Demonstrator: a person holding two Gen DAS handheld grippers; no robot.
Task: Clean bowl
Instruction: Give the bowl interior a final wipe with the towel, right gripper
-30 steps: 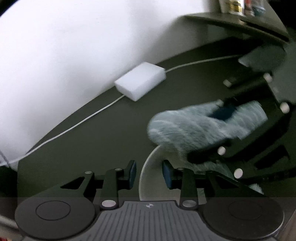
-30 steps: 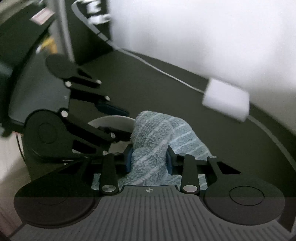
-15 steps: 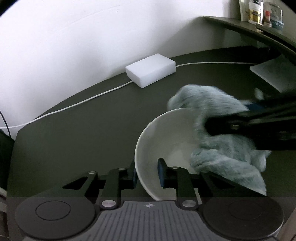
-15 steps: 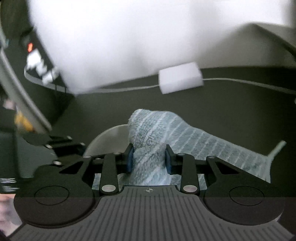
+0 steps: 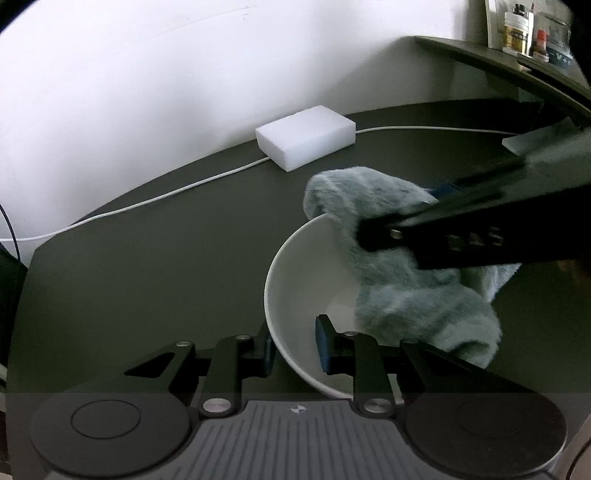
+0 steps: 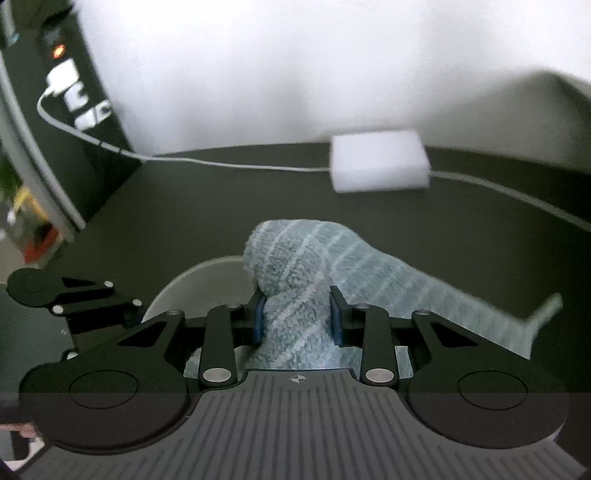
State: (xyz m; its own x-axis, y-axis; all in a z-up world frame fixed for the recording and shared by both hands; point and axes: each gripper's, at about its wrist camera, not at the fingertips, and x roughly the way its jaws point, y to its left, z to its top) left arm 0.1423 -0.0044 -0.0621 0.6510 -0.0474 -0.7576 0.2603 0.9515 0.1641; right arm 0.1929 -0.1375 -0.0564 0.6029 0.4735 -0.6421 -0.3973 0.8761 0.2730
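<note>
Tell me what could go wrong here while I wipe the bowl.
The left hand-held gripper pinches only the thin rim of the white bowl, so cloth pressure could tip or pull the bowl loose. A tail of the cloth in the right hand-held gripper trails outside the bowl and might drag on the table.

This looks like a room in a home, with a work corner. A dark bench [image 5: 147, 266] stands against a plain white wall [image 5: 147, 74]. A white charger block [image 5: 306, 142] lies on the bench by the wall, and a thin white cable [image 5: 147, 199] runs out from it both ways. In the right wrist view the cable goes to white plugs [image 6: 61, 83] in a dark power strip [image 6: 92, 122] with a small orange light [image 6: 58, 51]. Above the bench, a dark shelf [image 5: 498, 61] holds small jars and bottles [image 5: 519, 26]. A white bowl [image 5: 306, 273] and a fluffy blue-grey cloth [image 5: 406, 291] are home things too.
</note>
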